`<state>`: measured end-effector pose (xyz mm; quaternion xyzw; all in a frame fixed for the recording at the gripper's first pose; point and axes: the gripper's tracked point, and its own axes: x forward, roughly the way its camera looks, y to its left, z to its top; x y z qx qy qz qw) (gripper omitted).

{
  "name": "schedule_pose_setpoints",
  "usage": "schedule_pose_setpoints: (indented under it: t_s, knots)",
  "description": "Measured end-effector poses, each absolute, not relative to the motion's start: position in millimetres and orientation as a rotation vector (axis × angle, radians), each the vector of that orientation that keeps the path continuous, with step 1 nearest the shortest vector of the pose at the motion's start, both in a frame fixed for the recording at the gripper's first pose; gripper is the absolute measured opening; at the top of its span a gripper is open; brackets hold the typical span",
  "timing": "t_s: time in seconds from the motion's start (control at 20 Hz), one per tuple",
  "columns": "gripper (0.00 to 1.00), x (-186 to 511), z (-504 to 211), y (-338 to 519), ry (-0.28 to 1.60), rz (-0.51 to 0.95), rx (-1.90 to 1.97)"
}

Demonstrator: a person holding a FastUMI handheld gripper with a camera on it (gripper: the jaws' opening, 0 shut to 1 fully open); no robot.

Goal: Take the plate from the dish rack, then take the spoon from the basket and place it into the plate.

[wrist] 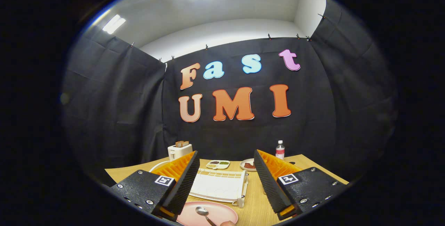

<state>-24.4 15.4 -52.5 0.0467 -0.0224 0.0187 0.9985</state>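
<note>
The wooden counter (313,165) spreads out ahead, reaching back to the black cloth wall. Sitting on it between the fingers is the white wire dish rack (219,186), with nothing standing in its slots. Nearer than the rack, low between the fingers and closer to the left one, lies the pink plate (222,214), flat on the counter. The gripper (226,165) hangs above all this with its fingers spread wide apart, gripping nothing. Back by the wall, beyond the left finger, there's a white toaster (179,150) with slices of bread poking out of the top. Beyond the right finger stands a clear bottle (280,150) with a red label. Between those two sit a small white divided dish (218,164) with dark and green fillings, and a little round dish (248,164) with something red in it, partly behind the right finger. And there on the pink plate is the metal spoon (203,213), bowl toward the rack.
</note>
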Motion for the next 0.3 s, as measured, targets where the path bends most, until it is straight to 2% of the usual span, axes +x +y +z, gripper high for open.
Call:
schedule_pose_setpoints:
  t_s: [0.3]
  knots:
    - [0.93, -22.0, -52.1, 2.1, -0.055, -0.002, 0.071]
